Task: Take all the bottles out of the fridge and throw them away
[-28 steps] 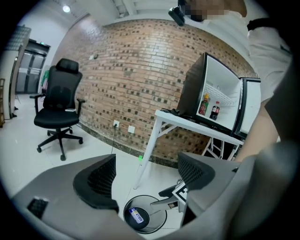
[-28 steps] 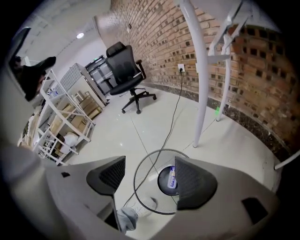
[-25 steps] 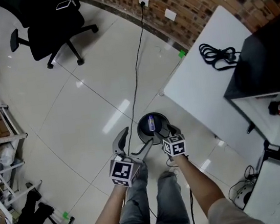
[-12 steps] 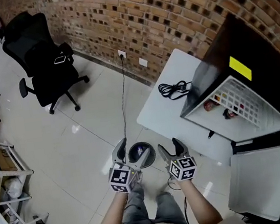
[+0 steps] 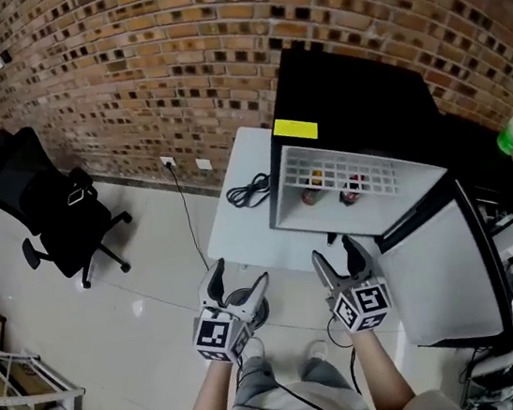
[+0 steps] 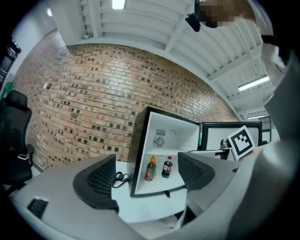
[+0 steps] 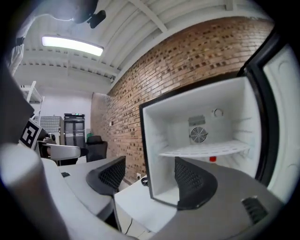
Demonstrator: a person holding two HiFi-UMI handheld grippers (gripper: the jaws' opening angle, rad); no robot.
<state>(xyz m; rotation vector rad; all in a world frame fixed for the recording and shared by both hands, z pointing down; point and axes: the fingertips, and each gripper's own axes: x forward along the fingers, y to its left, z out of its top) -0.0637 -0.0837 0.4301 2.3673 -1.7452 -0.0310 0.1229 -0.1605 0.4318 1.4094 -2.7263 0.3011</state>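
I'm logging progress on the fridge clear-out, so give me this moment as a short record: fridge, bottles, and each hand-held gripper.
fridge: on the white table, door open
bottles inside: two, upright on the fridge floor: yellow-capped bottle, red-capped dark bottle
left hand-held gripper: jaws apart, empty
right hand-held gripper: jaws apart, empty
also on table: black cable, beside the fridge

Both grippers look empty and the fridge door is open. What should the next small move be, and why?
Probably reach the right gripper forward toward the red-capped bottle in the fridge: its jaws stand apart and empty, and a yellow-capped bottle stands beside it.
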